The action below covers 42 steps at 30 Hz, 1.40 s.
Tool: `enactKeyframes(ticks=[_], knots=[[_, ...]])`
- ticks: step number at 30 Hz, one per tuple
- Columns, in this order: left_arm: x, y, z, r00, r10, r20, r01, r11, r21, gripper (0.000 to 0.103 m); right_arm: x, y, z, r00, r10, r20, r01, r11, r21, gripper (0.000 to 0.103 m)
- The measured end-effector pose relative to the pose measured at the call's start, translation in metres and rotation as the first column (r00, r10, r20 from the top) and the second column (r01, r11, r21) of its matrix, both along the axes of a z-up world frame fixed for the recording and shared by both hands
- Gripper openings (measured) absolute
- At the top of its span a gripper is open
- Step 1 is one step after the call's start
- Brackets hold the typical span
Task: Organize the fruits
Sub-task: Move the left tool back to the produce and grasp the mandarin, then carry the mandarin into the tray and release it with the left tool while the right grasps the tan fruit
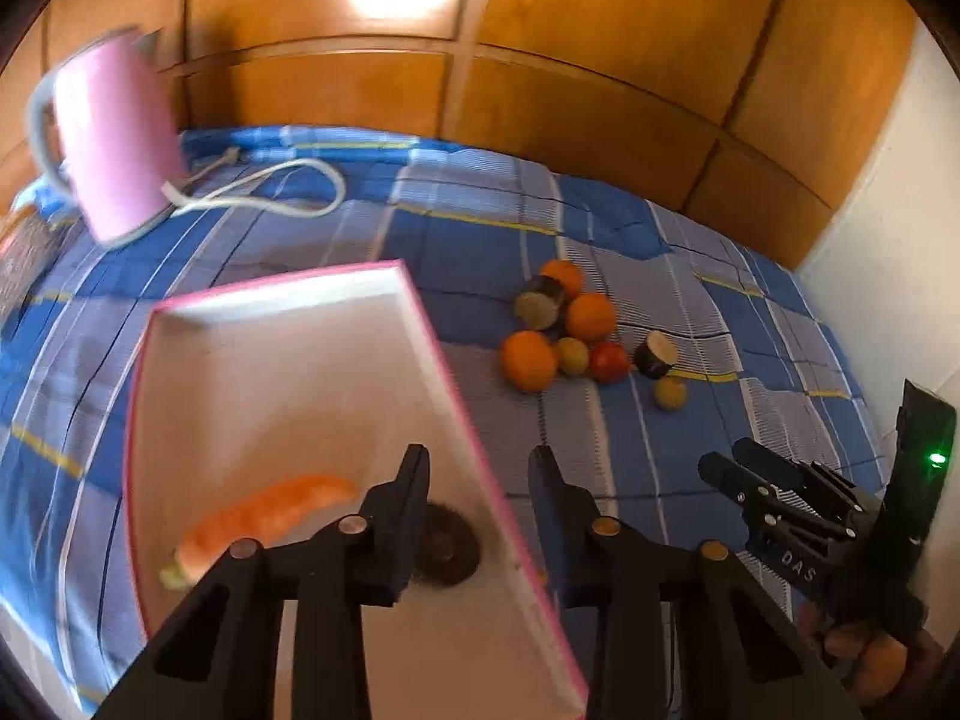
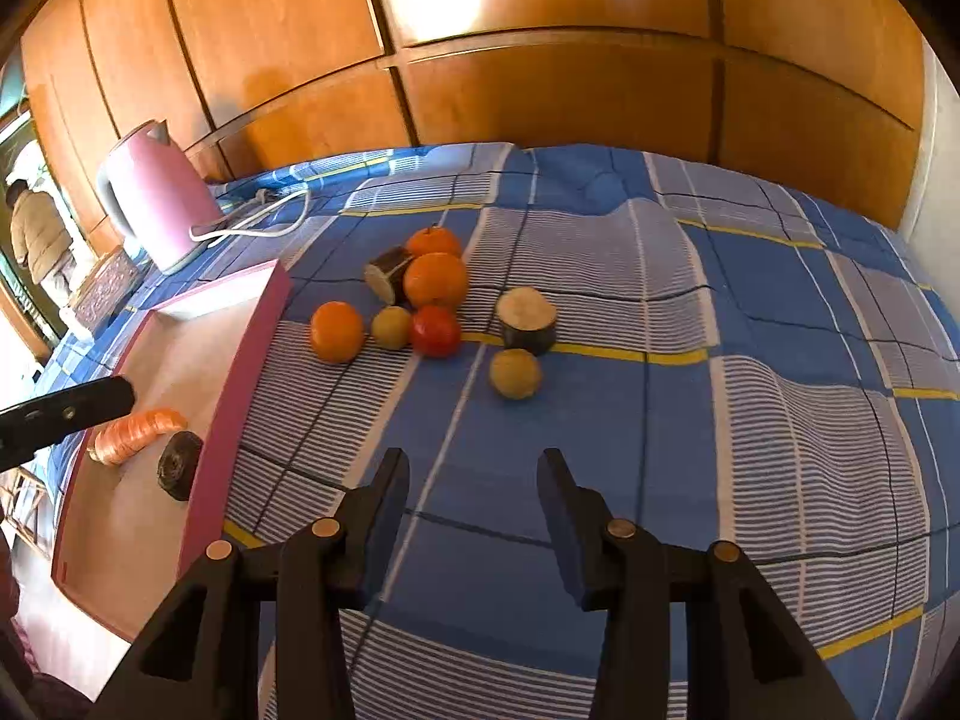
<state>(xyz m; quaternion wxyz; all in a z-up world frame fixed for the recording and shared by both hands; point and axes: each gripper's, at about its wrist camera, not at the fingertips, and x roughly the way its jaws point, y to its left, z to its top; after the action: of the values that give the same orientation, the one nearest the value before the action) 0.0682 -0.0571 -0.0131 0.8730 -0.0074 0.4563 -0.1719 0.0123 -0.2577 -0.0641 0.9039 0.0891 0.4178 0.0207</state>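
The left gripper [image 1: 480, 480] is nearest the lens, its fingers apart with nothing between them, straddling the pink right wall of the tray [image 1: 288, 372]. Inside the tray, just ahead of the left finger, lie a carrot [image 1: 270, 516] and a dark round piece [image 1: 447, 546]. The right gripper [image 2: 474, 480] hangs over the bed [image 2: 690, 420], fingers likewise parted and empty.

This looks like the gap between a drop-off and the next pick: two items are in the tray and both grippers are free. The rest is a loose pile on the bed [image 1: 600, 480], right of the tray: three oranges [image 2: 337, 330], a tomato [image 2: 436, 330], two yellowish fruits [image 2: 515, 373] and two dark cut pieces [image 2: 528, 319]. The near yellowish fruit lies ahead of the right fingers, a little right of their centre line and well apart from them. I judge that fruit the easiest next pick. It calls for reaching forward, lowering the parted fingers to either side of it, and closing gently so it doesn't roll on the soft cover.
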Motion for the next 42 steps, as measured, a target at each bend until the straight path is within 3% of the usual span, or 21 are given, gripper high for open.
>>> enactKeyframes(ticks=[4, 13, 24, 27, 32, 42], knots=[[0.018, -0.025, -0.005, 0.996, -0.083, -0.014, 0.083, 0.996, 0.012, 0.035, 0.002, -0.006, -0.002, 1.000, -0.007, -0.008, 0.007, 1.000, 0.014, 0.045], [0.057, -0.059, -0.023, 0.989, -0.133, -0.070, 0.136, 0.990, 0.036, 0.034, 0.005, -0.017, -0.006, 1.000, -0.017, -0.009, 0.017, 1.000, 0.004, 0.045], [0.096, -0.077, -0.055, 0.988, -0.092, -0.127, 0.106, 0.988, 0.109, 0.034, 0.008, -0.029, -0.008, 0.999, -0.036, -0.004, 0.036, 0.999, 0.018, 0.045], [0.104, -0.076, -0.063, 0.984, -0.090, -0.154, 0.101, 0.992, 0.071, 0.036, 0.009, -0.031, -0.008, 0.999, -0.036, -0.002, 0.036, 0.999, 0.023, 0.045], [0.100, -0.083, -0.063, 0.987, -0.115, -0.115, 0.127, 0.987, 0.098, 0.035, 0.013, -0.030, -0.010, 0.999, -0.031, -0.006, 0.032, 0.999, 0.029, 0.045], [0.071, -0.067, -0.051, 0.990, -0.104, -0.096, 0.106, 0.994, 0.016, 0.035, 0.023, -0.025, -0.008, 1.000, -0.004, -0.009, 0.004, 0.999, 0.039, 0.043]])
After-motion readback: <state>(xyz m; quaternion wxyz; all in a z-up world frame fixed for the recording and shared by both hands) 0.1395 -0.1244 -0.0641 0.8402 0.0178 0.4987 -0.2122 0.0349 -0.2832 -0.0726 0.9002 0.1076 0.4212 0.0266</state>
